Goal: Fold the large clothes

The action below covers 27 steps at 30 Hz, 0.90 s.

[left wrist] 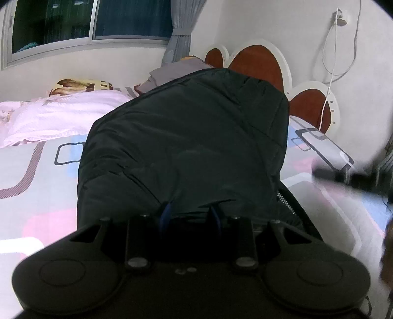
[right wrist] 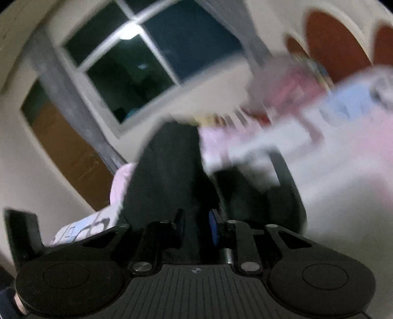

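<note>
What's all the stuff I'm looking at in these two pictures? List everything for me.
padded jacket: one, black, lying on the bed, its near edge between both grippers' fingers
zip: one, silver, on the jacket's right edge
bedsheet: one, pale grey with pink and blue shapes, under the jacket
quilt: one, light pink, bunched at the far left of the bed
pillow: one, yellow and brown print, behind the quilt
headboard: one, white with brown oval panels, far right
window: one, dark glass, white frame, on the far wall
curtain: one, grey-blue, right of the window
cable: one, white, hanging from a wall socket
left gripper: one, black, closed on the jacket
right gripper: one, black, blue pads, closed on the jacket
</note>
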### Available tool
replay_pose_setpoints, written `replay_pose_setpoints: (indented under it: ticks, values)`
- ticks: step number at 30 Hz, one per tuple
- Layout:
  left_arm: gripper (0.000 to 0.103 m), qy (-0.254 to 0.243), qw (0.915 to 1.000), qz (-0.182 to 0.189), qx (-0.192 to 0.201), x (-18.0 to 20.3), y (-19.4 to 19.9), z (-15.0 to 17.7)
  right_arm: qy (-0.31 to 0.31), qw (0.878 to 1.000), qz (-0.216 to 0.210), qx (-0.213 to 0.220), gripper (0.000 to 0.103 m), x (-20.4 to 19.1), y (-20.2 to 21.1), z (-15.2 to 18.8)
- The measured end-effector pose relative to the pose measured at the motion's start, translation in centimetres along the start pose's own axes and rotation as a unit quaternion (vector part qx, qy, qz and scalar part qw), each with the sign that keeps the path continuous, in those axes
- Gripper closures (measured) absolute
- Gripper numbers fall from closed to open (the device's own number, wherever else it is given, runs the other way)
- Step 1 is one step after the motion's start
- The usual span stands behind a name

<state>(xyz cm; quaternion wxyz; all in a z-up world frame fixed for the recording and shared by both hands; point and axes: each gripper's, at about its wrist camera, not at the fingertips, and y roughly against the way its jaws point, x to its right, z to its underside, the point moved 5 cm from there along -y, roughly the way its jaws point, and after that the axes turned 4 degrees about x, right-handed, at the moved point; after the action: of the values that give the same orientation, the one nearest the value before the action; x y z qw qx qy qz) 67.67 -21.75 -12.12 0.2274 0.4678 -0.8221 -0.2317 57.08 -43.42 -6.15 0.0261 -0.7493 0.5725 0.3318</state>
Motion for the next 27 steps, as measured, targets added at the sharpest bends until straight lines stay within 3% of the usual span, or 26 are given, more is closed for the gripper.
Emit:
replay_pose_setpoints:
  ticks: [4, 6, 7, 10, 14, 17, 20, 21, 23, 27]
  values:
    - [0.070, -0.003, 1.0000, -0.001, -0.001, 0.3, 0.3, -0.3, 0.057, 0.998, -0.007, -0.017, 0.081, -3.1, -5.3, -3.0]
    - [0.069, -0.007, 1.0000, 0.004, 0.004, 0.3, 0.0, -0.9, 0.047, 0.997, 0.024, -0.054, 0.081, -2.9, -8.6, -2.5]
    - [0.077, 0.002, 0.9998, 0.001, 0.020, -0.3, 0.3, -1.6, 0.047, 0.996, 0.036, -0.062, 0.081, -2.6, -9.6, -2.1]
    - [0.084, 0.058, 0.9968, -0.034, 0.043, -3.2, 0.0, -3.4, 0.046, 0.993, 0.071, -0.085, 0.081, -2.0, -11.1, 0.3]
    - [0.073, 0.045, 0.9951, -0.079, 0.040, -4.2, -0.9, -4.8, 0.046, 0.990, 0.096, -0.089, 0.082, -0.7, -11.7, 1.6]
    - [0.075, 0.049, 0.9956, -0.074, 0.029, -4.5, -2.2, -4.7, 0.045, 0.989, 0.103, -0.098, 0.082, -0.9, -11.5, 1.2]
    - [0.075, 0.012, 0.9966, -0.081, 0.008, -3.2, -3.5, -4.3, 0.058, 0.991, 0.115, -0.034, 0.081, -2.7, -10.6, -1.2]
    - [0.075, 0.018, 0.9966, -0.080, 0.007, -3.3, -3.6, -4.3, 0.049, 0.992, 0.109, -0.043, 0.081, -2.7, -11.5, -1.1]
    - [0.075, 0.020, 0.9961, -0.086, 0.004, -3.1, -3.9, -4.2, 0.059, 0.987, 0.121, -0.085, 0.081, -2.1, -14.3, 0.8]
    - [0.075, 0.006, 0.9953, -0.096, 0.008, -2.1, -4.9, -3.5, 0.041, 0.990, 0.123, -0.059, 0.082, -0.1, -14.8, 3.9]
